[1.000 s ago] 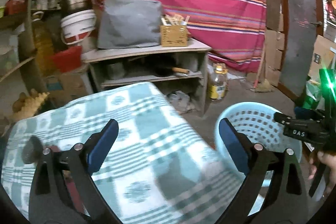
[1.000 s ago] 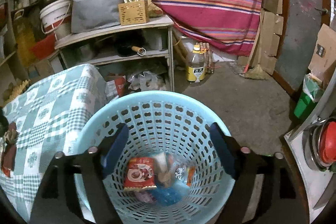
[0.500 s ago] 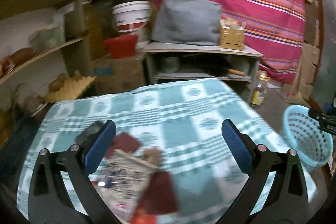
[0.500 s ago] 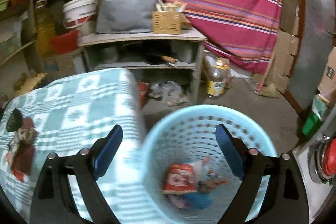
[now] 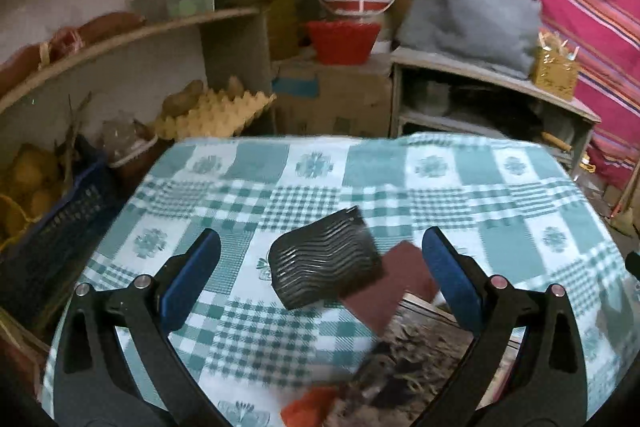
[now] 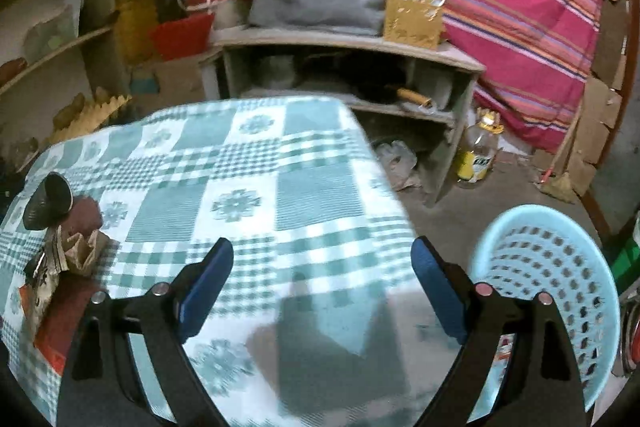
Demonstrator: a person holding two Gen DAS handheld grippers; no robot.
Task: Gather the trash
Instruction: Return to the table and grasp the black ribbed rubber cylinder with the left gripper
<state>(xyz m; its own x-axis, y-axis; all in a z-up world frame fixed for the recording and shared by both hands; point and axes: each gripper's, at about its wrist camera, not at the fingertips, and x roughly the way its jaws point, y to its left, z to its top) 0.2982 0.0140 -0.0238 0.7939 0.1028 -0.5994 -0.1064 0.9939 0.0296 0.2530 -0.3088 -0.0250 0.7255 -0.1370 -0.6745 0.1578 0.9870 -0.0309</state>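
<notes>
Left hand-held gripper: blue pads spread wide apart, clamped on nothing, poised above the bench with its green-and-white checked cloth. Directly between and just beyond the pads, a black ribbed plastic tray, tilted, its lower right corner overlapping a dark red wrapper. Nearer the gripper and to its right, a crumpled printed paper packet, blurred, print unreadable, partly cut off behind the right finger. At the bottom edge, an orange-red scrap, cropped by the frame, kind impossible to tell.

Right hand-held gripper: pads likewise wide apart, empty, only bare cloth between them, smeared by motion blur. Same trash heap far off to its left at the bench's edge: black tray seen edge-on, dark red wrapper just beside it, brown paper below, the rest running out of frame. To the right of the gripper, down on the floor beside the bench, a light blue perforated basket, its bottom hidden behind the right finger, with only a sliver of red-and-white packaging showing through.
</notes>
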